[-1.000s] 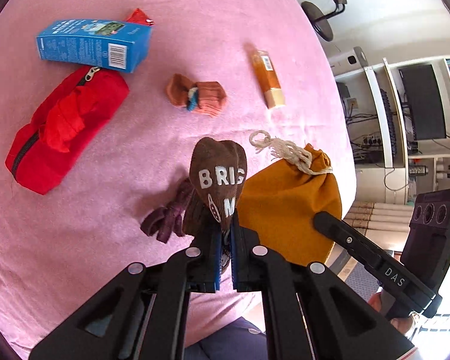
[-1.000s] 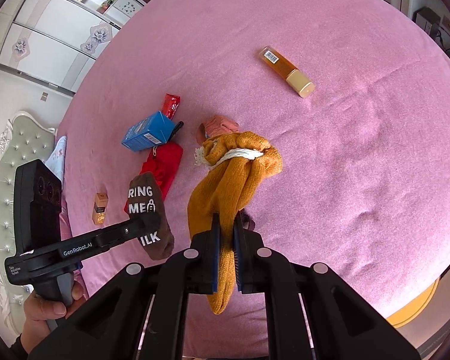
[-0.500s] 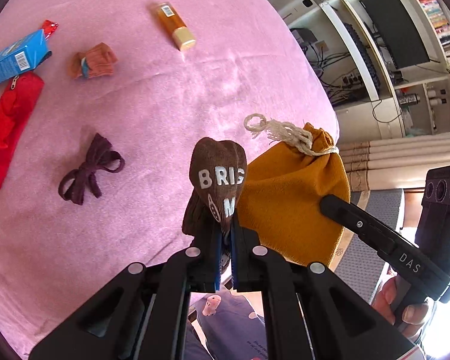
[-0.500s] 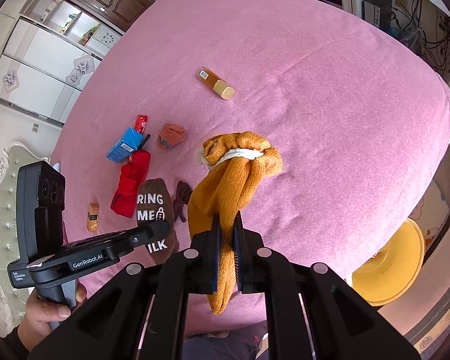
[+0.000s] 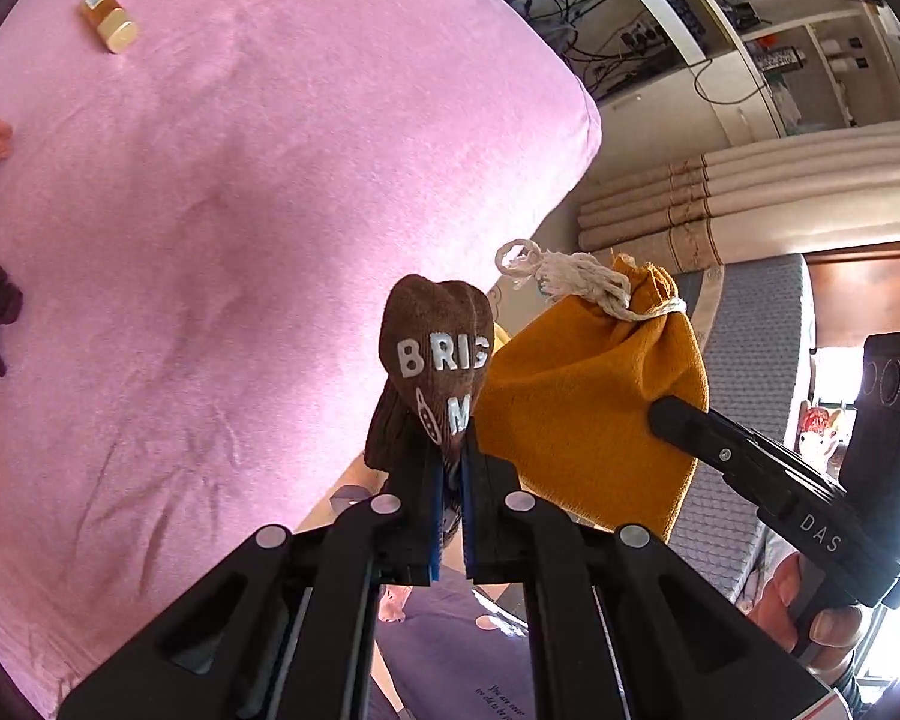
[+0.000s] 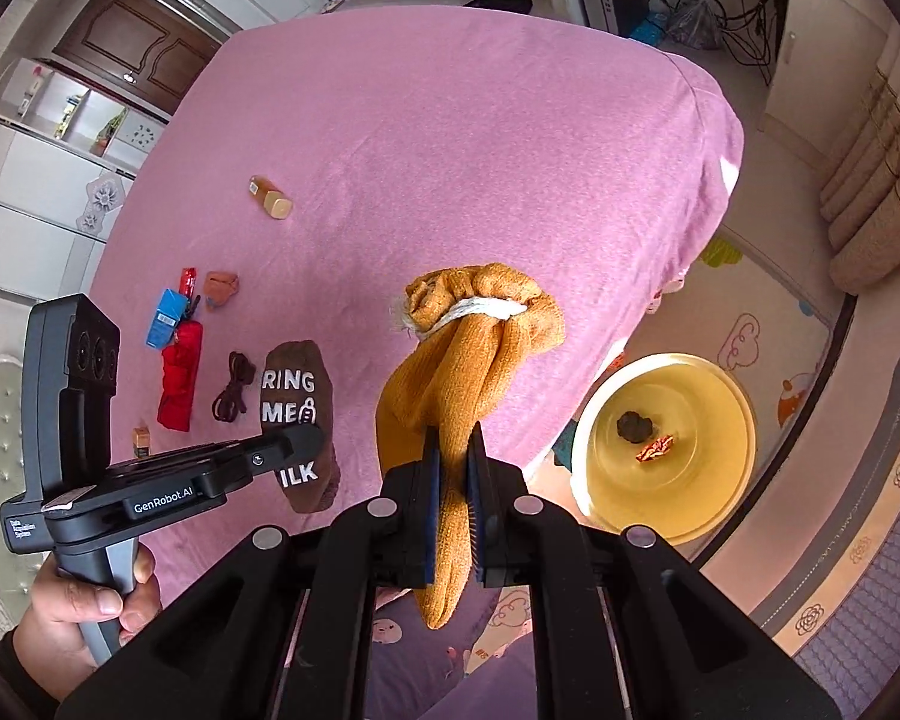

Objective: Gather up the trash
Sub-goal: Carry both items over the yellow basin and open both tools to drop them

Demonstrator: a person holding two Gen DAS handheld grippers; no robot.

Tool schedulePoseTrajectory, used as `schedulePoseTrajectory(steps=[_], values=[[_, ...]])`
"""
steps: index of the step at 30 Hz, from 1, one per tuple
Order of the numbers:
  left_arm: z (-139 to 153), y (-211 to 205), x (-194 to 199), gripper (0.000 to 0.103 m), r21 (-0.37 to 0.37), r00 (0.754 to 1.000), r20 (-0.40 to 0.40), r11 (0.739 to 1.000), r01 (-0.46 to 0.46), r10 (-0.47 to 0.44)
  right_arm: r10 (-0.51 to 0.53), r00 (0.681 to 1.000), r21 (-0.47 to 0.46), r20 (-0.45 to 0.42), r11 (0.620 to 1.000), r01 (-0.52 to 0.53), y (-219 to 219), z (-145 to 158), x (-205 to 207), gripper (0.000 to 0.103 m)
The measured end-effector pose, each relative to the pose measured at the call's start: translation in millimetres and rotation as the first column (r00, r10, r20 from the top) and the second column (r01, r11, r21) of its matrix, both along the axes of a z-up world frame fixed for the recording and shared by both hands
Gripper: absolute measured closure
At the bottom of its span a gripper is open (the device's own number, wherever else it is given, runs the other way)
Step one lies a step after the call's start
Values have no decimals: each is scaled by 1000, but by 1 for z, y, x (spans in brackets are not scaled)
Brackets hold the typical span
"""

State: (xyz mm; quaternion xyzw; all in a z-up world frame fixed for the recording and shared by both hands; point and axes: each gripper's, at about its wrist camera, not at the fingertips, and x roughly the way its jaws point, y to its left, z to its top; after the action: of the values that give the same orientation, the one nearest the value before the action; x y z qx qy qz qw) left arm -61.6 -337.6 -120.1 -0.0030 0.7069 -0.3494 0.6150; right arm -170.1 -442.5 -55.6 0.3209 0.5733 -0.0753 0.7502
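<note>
Both grippers, clamped on the brown sock [image 5: 435, 372] and orange pouch [image 6: 468, 360], have swung past the pink bed [image 6: 450, 150] edge toward the yellow basin [image 6: 714, 492].

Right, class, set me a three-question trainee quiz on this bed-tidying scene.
1. True or false: the left gripper is shut on the brown sock.
2. What does the right gripper hold? A) red pouch B) mustard drawstring bag C) blue carton
3. What container on the floor already holds scraps?

Key: 1 true. 2 B. 3 The yellow basin.
</note>
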Motion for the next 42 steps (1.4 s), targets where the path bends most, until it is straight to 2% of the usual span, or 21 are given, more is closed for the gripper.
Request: schedulePoseTrajectory(steps=[9,20,21,22,24,26,33,42], values=[[-28,-77,-57,98,26,990,-59,991,133,-131,-111,992,-4,-57,994,111,-58,-22,-68,95],[-68,-126,-101,97,70,969,-99,970,232,-225,-154,979,-2,-131,988,155,-92,-55,-109,94],[-71,-130,-103,89,78,967,-101,967,242,-233,-155,978,-3,-143,988,156,-95,-59,-111,93],[-75,-134,-105,67,94,965,-101,963,252,-243,-158,975,-1,-157,987,160,-97,-62,-113,90],[-80,-137,-107,43,127,963,-90,956,264,-254,-179,968,18,-179,983,185,-102,-69,-119,82],[-84,-139,-108,42,146,960,-85,950,277,-267,-206,961,26,-185,977,214,-107,-72,-126,78],[-87,-140,-113,42,167,955,-80,941,295,-286,-226,955,33,-194,971,236,-116,-73,-131,78],[-68,-127,-97,42,147,971,-38,960,240,-237,-165,975,30,-150,985,172,-104,-56,-100,78]])
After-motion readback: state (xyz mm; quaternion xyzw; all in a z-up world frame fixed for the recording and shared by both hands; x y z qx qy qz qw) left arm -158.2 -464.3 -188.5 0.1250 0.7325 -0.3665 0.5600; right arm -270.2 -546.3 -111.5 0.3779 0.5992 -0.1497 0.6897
